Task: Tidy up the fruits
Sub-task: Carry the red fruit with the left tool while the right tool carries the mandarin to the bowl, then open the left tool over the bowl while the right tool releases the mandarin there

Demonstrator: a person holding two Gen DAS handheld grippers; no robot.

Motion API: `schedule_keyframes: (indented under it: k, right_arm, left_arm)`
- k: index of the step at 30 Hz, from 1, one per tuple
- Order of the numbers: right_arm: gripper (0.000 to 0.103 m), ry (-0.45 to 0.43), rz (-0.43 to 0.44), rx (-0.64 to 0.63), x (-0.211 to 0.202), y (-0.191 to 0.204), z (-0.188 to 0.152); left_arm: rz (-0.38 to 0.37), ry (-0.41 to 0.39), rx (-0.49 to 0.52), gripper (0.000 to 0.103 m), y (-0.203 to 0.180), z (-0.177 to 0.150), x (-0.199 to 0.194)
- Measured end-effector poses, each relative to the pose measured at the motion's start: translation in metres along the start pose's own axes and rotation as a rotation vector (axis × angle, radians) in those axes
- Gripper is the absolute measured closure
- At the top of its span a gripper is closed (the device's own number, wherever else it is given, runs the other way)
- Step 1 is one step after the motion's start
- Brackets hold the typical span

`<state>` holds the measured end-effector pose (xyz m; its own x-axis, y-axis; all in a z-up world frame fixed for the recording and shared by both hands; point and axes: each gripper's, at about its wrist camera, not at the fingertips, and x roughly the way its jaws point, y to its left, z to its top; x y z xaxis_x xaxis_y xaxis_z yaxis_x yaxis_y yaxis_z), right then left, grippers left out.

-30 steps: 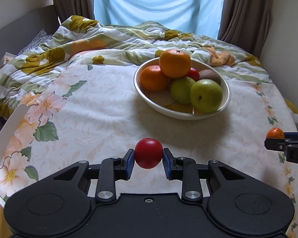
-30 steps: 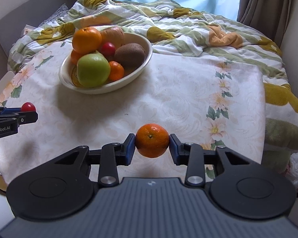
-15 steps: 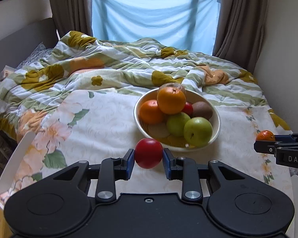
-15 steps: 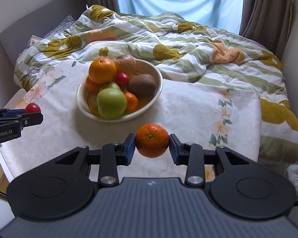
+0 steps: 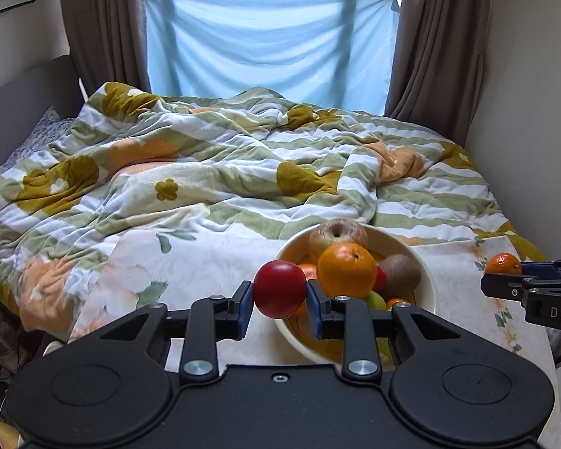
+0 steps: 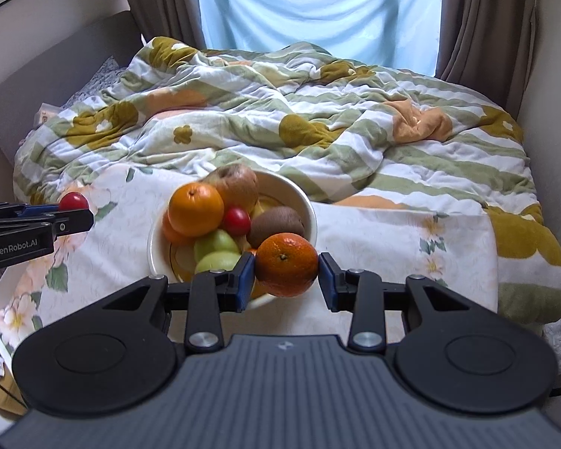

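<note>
My left gripper [image 5: 279,295] is shut on a small red fruit [image 5: 279,289], held in the air near the front left of the cream bowl [image 5: 426,273]. My right gripper [image 6: 286,266] is shut on a mandarin [image 6: 286,265], held above the table in front of the bowl [image 6: 310,211]. The bowl holds an orange [image 6: 195,208], a brownish apple [image 6: 235,184], a kiwi [image 6: 276,220], green apples [image 6: 215,249] and a small red fruit [image 6: 236,220]. Each gripper shows at the edge of the other's view: the right one [image 5: 505,278], the left one [image 6: 69,211].
The bowl stands on a table with a floral cloth [image 6: 392,232]. Behind it lies a bed with a rumpled striped quilt [image 5: 224,172]. Walls and curtains close in on both sides. A white plastic bag [image 6: 559,333] lies at the right.
Both grippers have risen and tilted up with their fruits still held. The bowl now sits lower and nearer in both views, and the window shows.
</note>
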<state>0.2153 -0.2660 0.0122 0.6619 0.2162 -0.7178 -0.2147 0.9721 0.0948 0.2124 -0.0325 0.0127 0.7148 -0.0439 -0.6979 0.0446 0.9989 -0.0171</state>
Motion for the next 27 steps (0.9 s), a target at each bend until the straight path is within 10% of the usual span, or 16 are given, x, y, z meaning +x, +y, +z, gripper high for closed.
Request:
schedule_keyframes:
  k: [27]
  right_arm:
    - [0.051, 0.070, -0.079, 0.152, 0.097, 0.002, 0.043]
  left_arm:
    - [-0.174, 0.181, 0.039, 0.060, 0.024, 0.041, 0.136]
